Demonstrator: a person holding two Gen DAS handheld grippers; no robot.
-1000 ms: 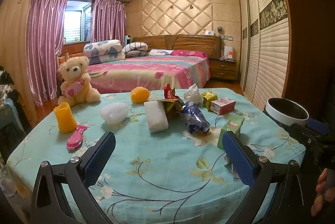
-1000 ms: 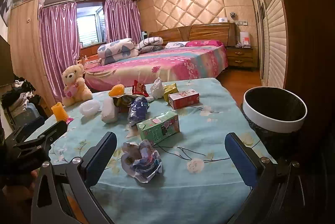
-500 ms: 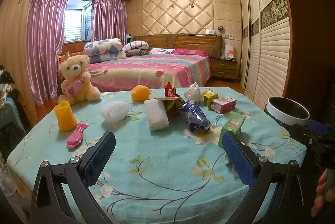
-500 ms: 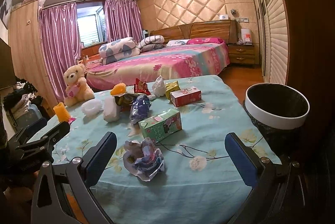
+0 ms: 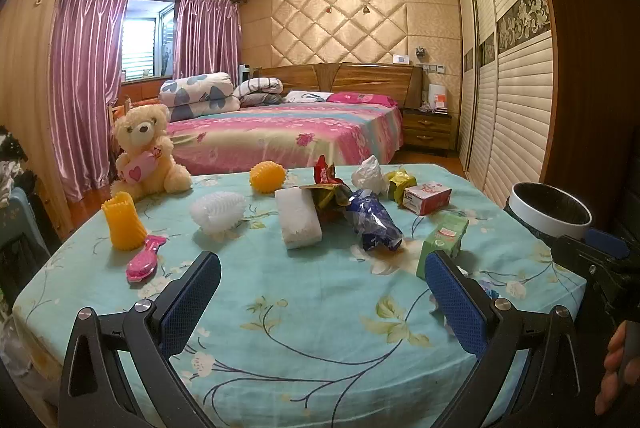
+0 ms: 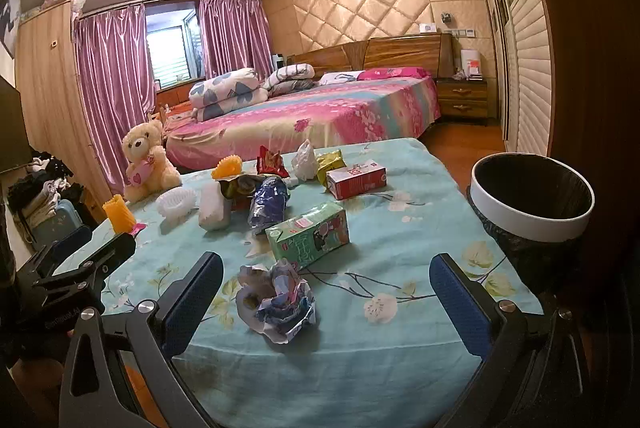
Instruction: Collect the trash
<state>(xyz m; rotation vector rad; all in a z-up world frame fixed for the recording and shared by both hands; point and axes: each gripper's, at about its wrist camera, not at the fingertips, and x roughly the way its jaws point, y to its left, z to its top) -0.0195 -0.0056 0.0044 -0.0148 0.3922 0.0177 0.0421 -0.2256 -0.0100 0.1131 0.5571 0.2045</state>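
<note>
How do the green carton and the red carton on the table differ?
The green carton lies nearer the right claw, just behind the crumpled wrapper; the red carton lies farther back beside the yellow packet. The green one looks bulkier, the red one flatter. Both lie on their sides on the tablecloth.

crumpled wrapper point(image 6: 278, 298) before carton point(image 6: 308, 238), bin point(image 6: 530, 204) right of table point(image 6: 400, 308)
</note>
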